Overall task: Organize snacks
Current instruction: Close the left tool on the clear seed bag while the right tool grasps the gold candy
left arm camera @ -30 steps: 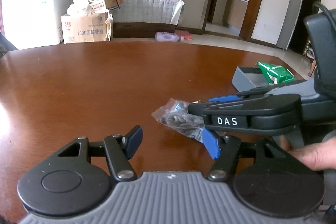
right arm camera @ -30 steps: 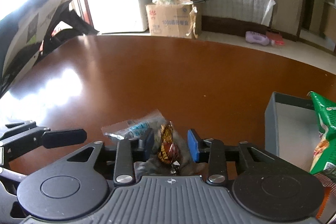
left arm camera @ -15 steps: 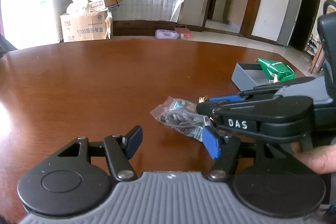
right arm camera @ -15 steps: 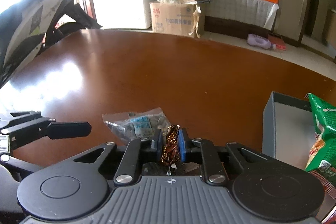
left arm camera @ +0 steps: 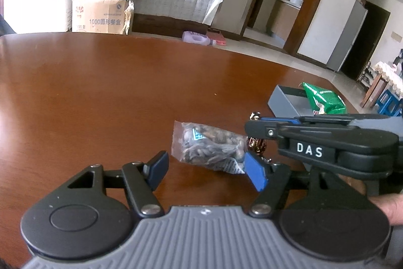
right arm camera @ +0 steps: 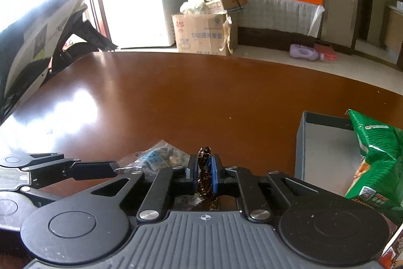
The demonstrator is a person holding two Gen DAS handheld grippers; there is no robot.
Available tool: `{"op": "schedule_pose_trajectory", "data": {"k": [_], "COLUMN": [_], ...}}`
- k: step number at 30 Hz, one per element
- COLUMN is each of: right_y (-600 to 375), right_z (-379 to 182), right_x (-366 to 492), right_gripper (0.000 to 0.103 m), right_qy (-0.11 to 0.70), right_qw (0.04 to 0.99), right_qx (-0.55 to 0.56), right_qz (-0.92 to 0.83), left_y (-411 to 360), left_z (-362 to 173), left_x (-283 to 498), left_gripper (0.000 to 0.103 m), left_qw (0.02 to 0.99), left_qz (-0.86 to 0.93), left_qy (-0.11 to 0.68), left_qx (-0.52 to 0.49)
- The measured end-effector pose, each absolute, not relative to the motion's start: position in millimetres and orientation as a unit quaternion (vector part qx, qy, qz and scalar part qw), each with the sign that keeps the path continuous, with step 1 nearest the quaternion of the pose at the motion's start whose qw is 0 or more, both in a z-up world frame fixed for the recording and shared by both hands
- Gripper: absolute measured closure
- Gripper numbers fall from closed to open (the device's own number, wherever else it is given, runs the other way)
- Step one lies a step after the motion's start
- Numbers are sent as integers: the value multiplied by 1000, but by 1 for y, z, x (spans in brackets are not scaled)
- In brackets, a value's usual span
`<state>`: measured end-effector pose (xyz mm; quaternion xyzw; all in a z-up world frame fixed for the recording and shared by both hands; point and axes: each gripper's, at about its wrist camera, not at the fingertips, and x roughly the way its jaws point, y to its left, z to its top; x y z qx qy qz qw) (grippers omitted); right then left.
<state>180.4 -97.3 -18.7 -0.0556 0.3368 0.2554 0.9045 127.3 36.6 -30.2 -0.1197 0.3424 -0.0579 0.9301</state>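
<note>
My right gripper [right arm camera: 203, 174] is shut on a brown-and-gold wrapped candy [right arm camera: 204, 178] and holds it just above the brown table; the candy also shows in the left wrist view [left arm camera: 256, 143]. A clear bag of dark seeds [left arm camera: 210, 144] lies on the table [left arm camera: 100, 97] right in front of my left gripper [left arm camera: 206, 172], which is open and empty. The seed bag also shows in the right wrist view [right arm camera: 157, 158]. A grey open box [right arm camera: 325, 150] stands to the right with a green snack bag [right arm camera: 375, 155] in it.
The grey box [left arm camera: 287, 98] and green bag [left arm camera: 322, 98] sit near the table's right edge. The right gripper's body [left arm camera: 327, 143] crosses in front of my left one. Beyond the table stand a cardboard box [left arm camera: 100, 17] and a white fridge [right arm camera: 143, 9].
My right gripper's fingers closed on the candy and lifted it a little. My left gripper stayed open and drew closer to the seed bag.
</note>
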Motion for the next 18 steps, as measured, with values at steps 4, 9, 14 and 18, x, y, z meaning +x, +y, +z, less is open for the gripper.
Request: {"op": "schedule_pose_trajectory", "data": {"k": [4,9,14,18], "right_y": [-103,-107,-110,-111], "right_z": [-16,-12,-9,-8], "right_x": [180,179,174,172], "right_gripper": [90,90,90,90], "right_qy": [333,326,319,317], "right_qw": [907,909,912,913], "right_qx": [-51,-46,-42,-42], "right_qz": [254,254,253,254], "left_y": [36,41,50,54], "left_z": [-31,-33,-38,-43], "left_x": [128,129,133,139], "left_gripper": [36,36,36,36], "left_qw": [930,927,918,910], "left_qz": [-68,-78,-78,-80], "left_qy": [339,337,343,348], "left_qx": [-125,-146,-182,-212]}}
